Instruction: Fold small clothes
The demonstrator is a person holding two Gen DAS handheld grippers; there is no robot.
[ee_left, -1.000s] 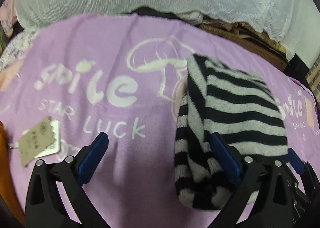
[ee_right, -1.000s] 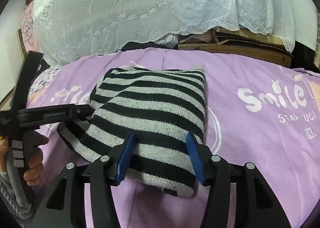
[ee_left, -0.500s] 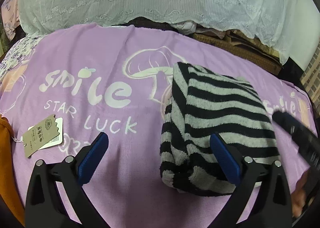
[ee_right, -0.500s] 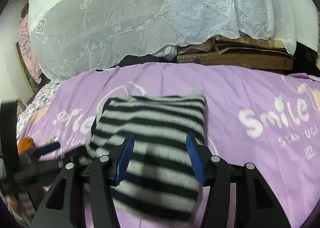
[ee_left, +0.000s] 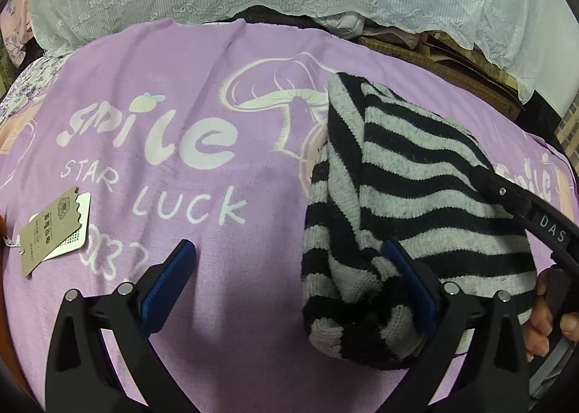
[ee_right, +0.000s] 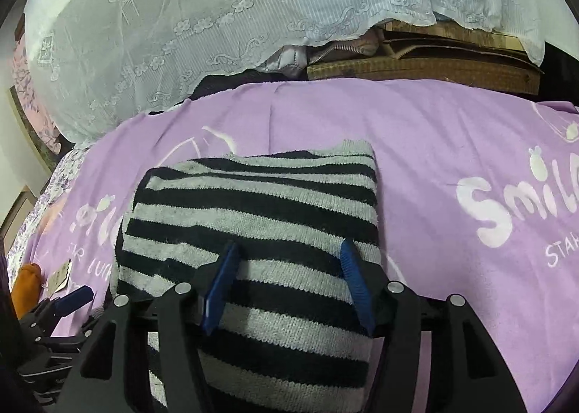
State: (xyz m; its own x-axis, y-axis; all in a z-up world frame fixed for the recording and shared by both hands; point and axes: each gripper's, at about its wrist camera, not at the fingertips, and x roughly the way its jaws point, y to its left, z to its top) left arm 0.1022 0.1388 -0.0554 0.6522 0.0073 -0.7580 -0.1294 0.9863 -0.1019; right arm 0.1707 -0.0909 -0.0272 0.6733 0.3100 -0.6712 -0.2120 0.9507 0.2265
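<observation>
1. An orange cloth (ee_left: 4,268) lies at the far left edge, with a paper tag (ee_left: 50,228) just beside it on the purple blanket (ee_left: 181,62).
2. The left tongs (ee_left: 289,281) are spread wide over bare, plush blanket; their right pad touches the sweater's near left corner.
3. The folded sweater (ee_right: 253,217), a fuzzy black-and-grey striped knit, lies as a thick rectangle right of centre.
4. The right tongs (ee_right: 289,286) hang spread above its near edge.
5. Open blanket extends right; white lace (ee_right: 181,15) borders the far edge.
</observation>
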